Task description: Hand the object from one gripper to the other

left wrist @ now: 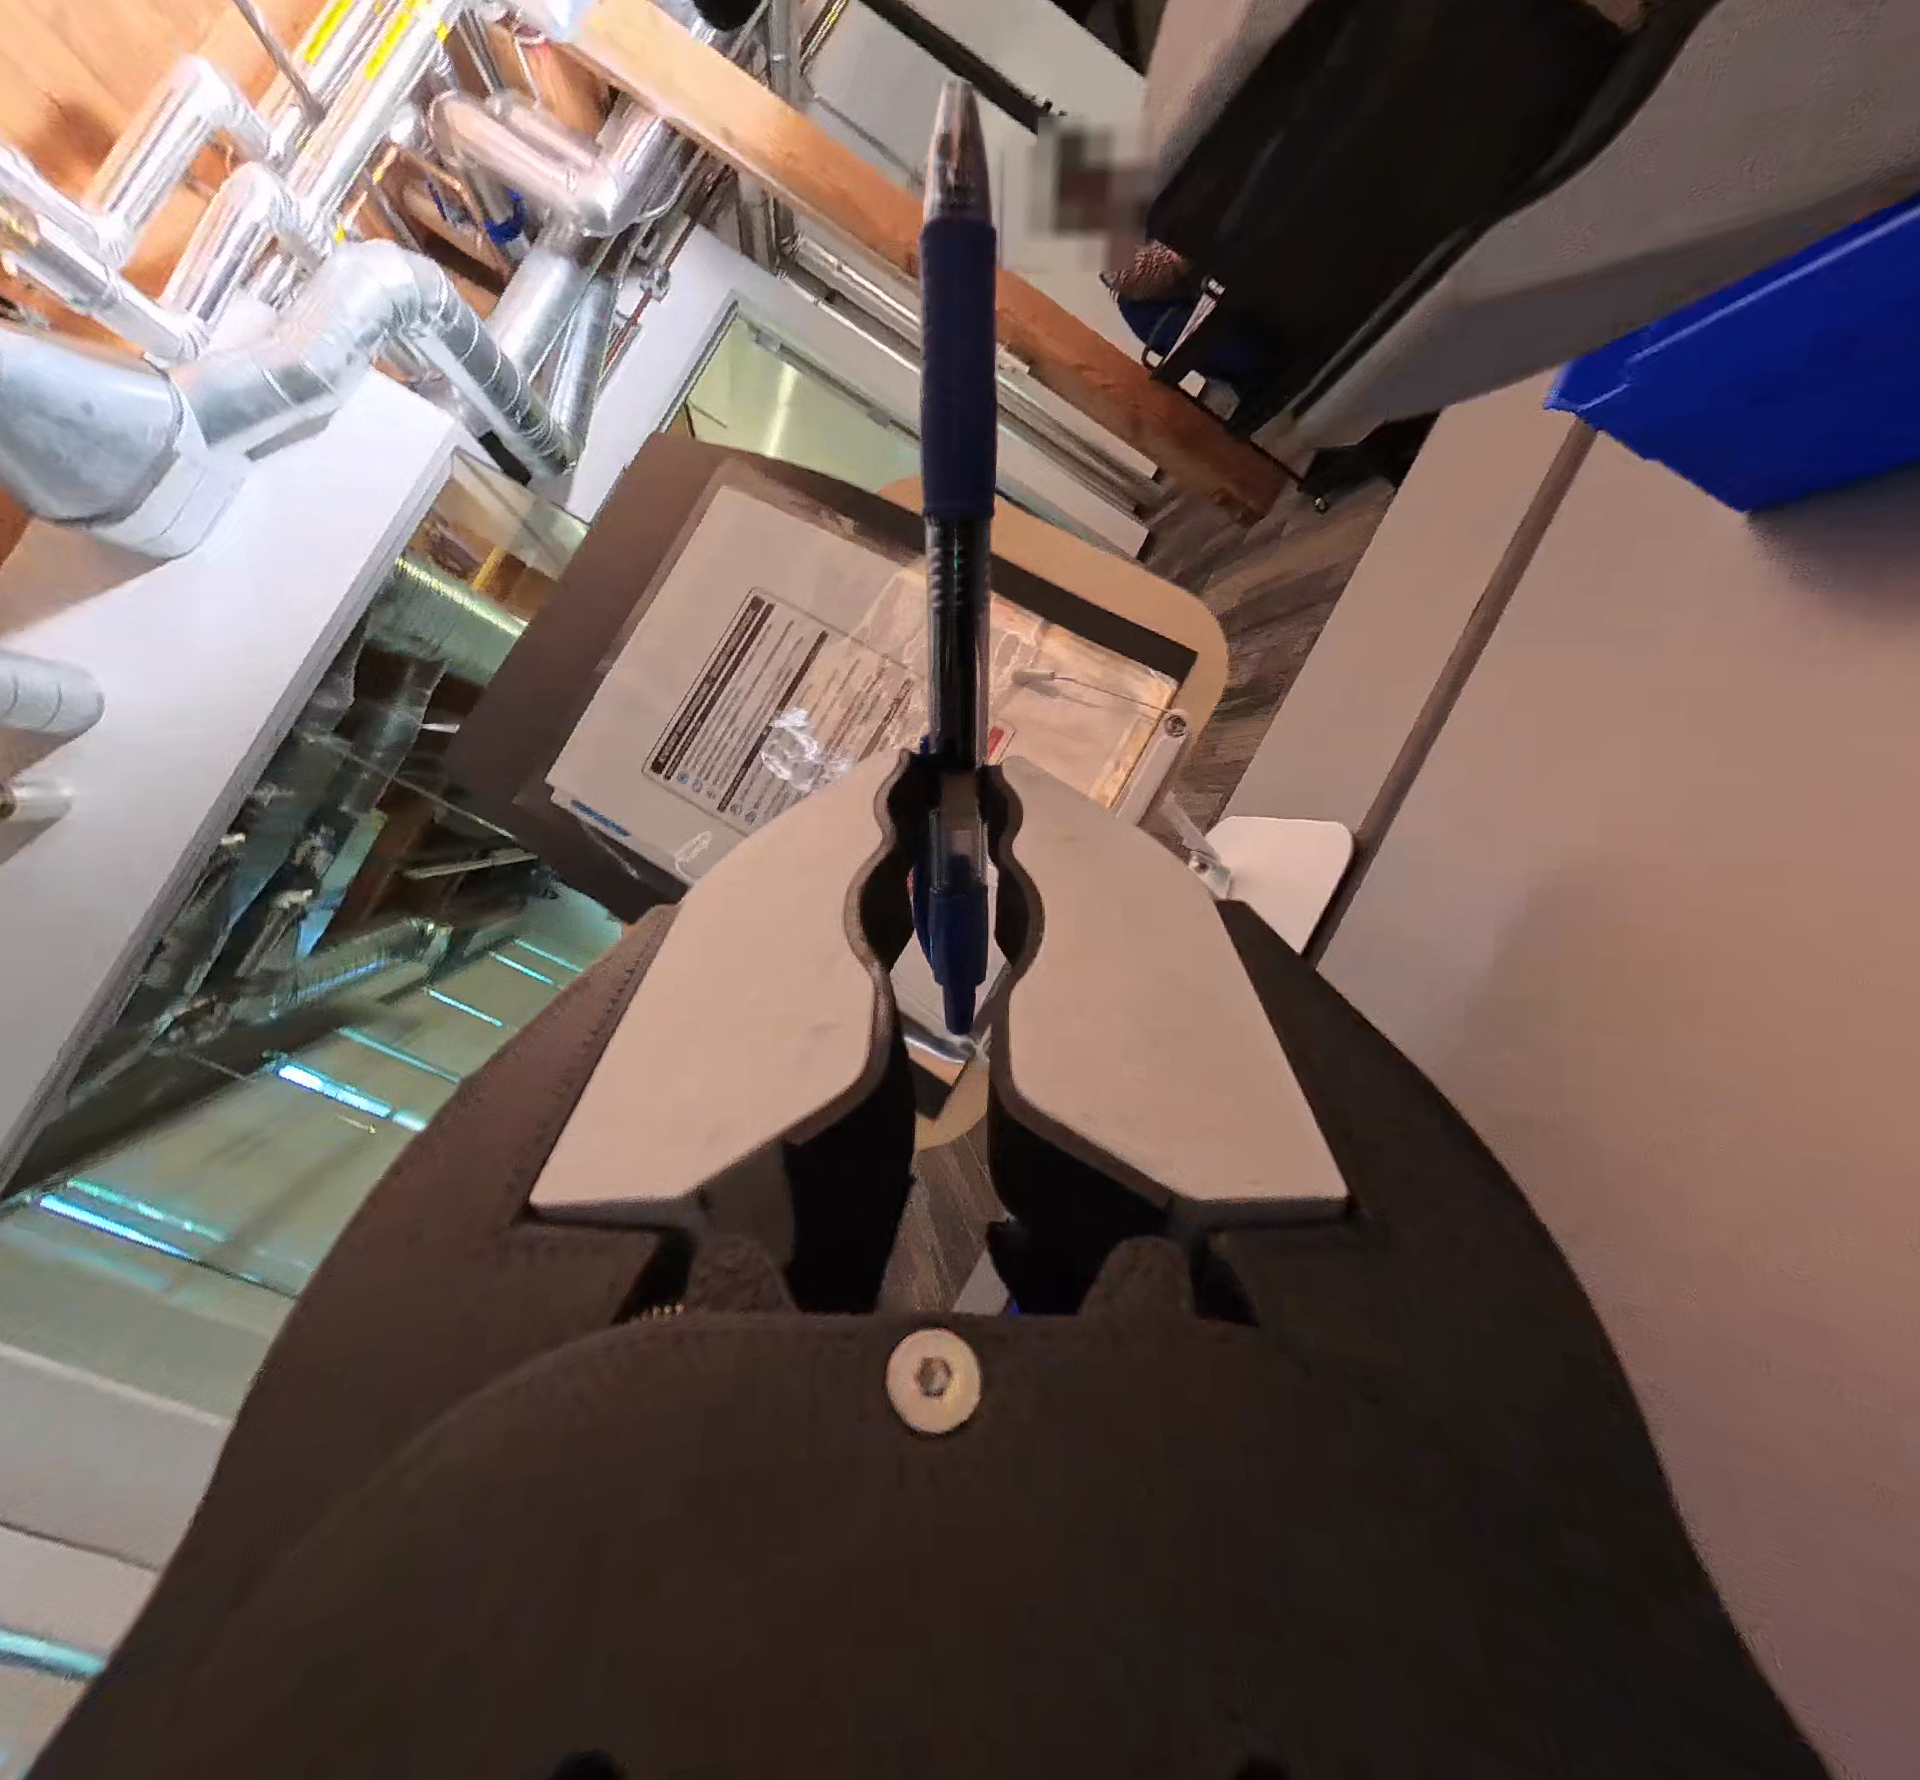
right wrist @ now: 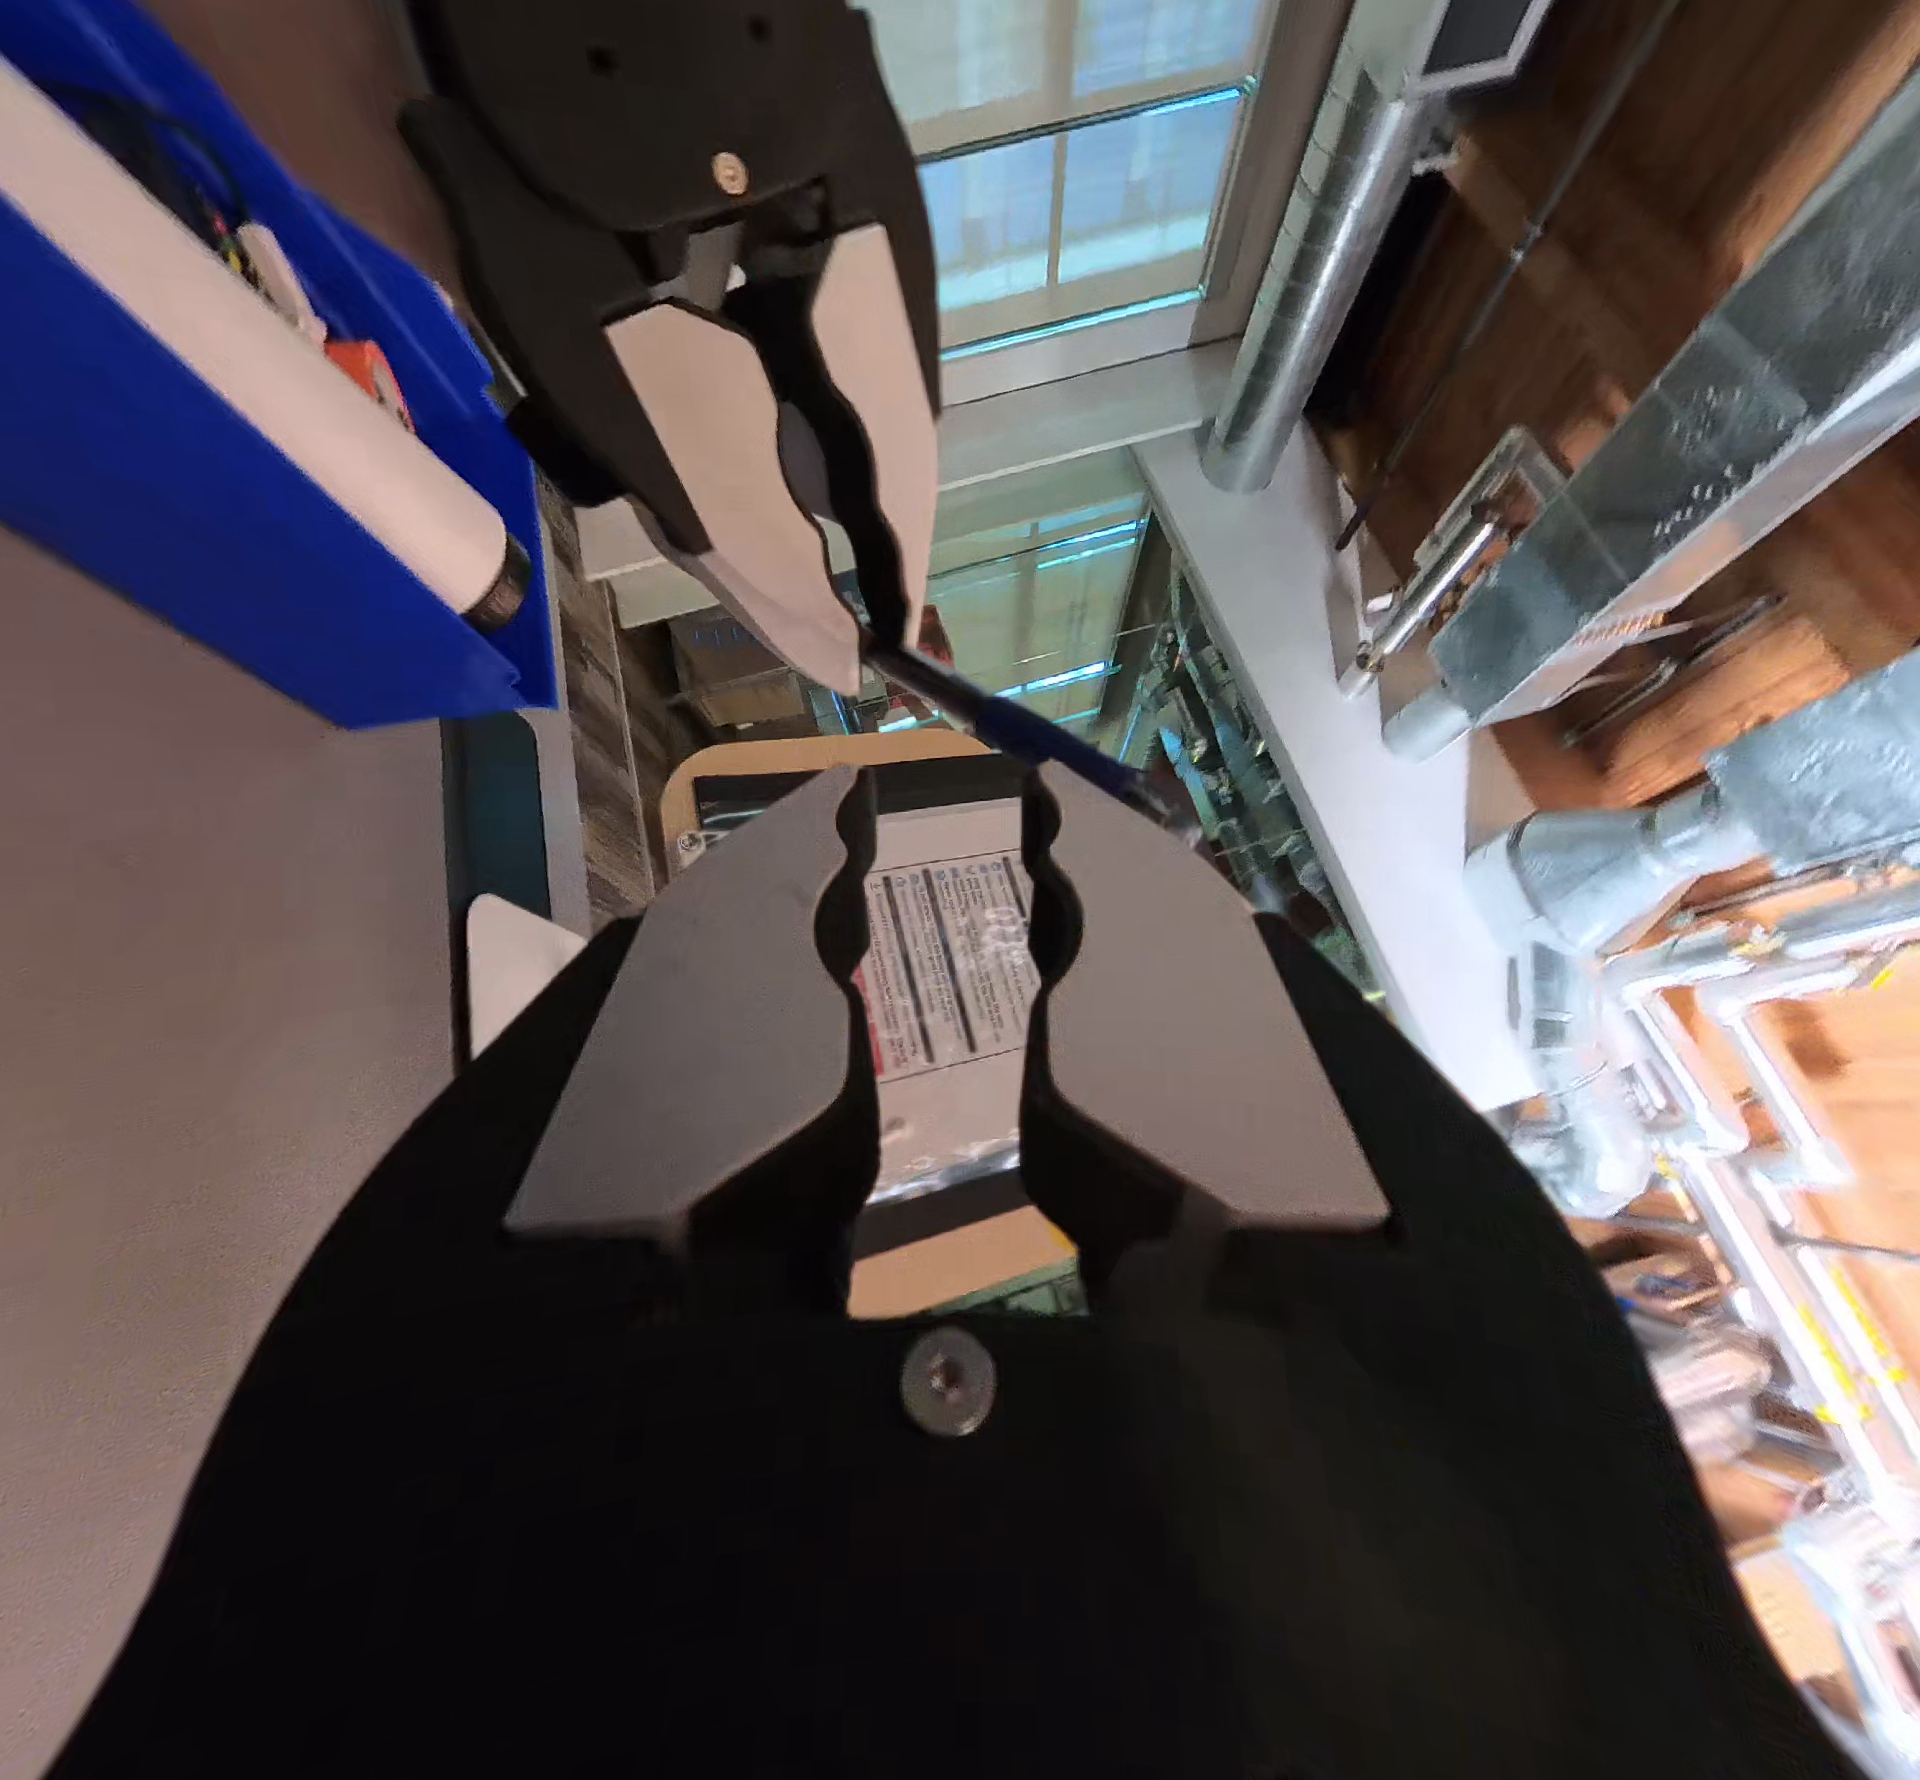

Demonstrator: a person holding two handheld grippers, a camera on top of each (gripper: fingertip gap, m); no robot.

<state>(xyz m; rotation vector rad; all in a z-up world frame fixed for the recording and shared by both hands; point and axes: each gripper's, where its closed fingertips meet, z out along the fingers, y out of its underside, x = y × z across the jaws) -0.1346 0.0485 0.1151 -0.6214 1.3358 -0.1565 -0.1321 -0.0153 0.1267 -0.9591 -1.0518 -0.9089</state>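
A blue pen [left wrist: 957, 359] with a dark blue grip and a clear tip sticks straight out from my left gripper [left wrist: 951, 780], which is shut on its rear end. In the right wrist view the left gripper [right wrist: 878, 644] comes in from the top left, and the pen [right wrist: 1023, 738] slants down to the right from its tips. My right gripper [right wrist: 940, 785] is open and empty, just below the pen. The pen's far end passes behind the right gripper's right finger [right wrist: 1132, 909] and is partly hidden.
A blue bin [left wrist: 1766, 380] stands on a grey table [left wrist: 1621, 899] at the right; it also shows in the right wrist view [right wrist: 208, 504], holding a white roll [right wrist: 312, 400]. A board with a printed sheet [left wrist: 790, 670] lies beyond the grippers. Silver ducts [left wrist: 312, 328] run overhead. About 7 centimetres separates my left fingertips from my right.
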